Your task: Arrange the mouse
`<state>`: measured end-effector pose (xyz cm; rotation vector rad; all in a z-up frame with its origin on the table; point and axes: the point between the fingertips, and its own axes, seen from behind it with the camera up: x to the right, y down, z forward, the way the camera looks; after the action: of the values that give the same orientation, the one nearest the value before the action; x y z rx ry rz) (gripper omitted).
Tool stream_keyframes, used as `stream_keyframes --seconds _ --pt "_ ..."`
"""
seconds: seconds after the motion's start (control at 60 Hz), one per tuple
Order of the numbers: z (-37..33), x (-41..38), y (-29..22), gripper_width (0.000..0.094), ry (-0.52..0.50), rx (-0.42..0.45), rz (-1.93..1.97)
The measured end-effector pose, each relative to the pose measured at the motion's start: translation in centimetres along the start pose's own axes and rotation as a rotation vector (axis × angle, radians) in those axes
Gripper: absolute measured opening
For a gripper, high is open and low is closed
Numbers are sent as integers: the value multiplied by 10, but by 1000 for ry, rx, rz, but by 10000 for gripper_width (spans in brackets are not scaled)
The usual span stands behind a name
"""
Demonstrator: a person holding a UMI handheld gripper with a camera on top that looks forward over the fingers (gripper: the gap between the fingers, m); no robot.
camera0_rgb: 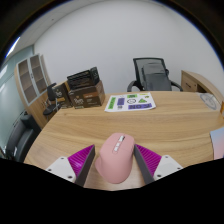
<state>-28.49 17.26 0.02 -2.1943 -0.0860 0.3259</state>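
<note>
A pink computer mouse [113, 158] sits between my gripper's fingers, its buttons and scroll wheel pointing away from me. My gripper [114, 150] is shut on it: the left magenta pad [80, 161] and the right magenta pad [150, 158] both press against its sides. The mouse is over the near part of a wooden table [150, 125]. I cannot tell whether it rests on the table or is lifted just above it.
A white and green printed sheet [131, 101] lies at the table's far side. A black office chair [153, 73] stands behind it. A dark box [85, 88] sits on a stand at the far left. A blue object [217, 140] is at the table's right edge.
</note>
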Motion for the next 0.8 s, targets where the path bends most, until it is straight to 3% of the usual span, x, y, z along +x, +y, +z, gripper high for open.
stream_keyframes --seconds 0.117,0.167,0.217,0.417,0.55,0.8 --pt "10 3 -5 780 -12 3 -41" --pt "15 2 -7 708 2 6 -74" --pt "17 5 -6 572 24 14 -118" --pt "15 9 -3 434 75 17 -156" --pt "2 1 -8 430 74 -36 -63" --pt "-142 28 -170 430 153 268 -66"
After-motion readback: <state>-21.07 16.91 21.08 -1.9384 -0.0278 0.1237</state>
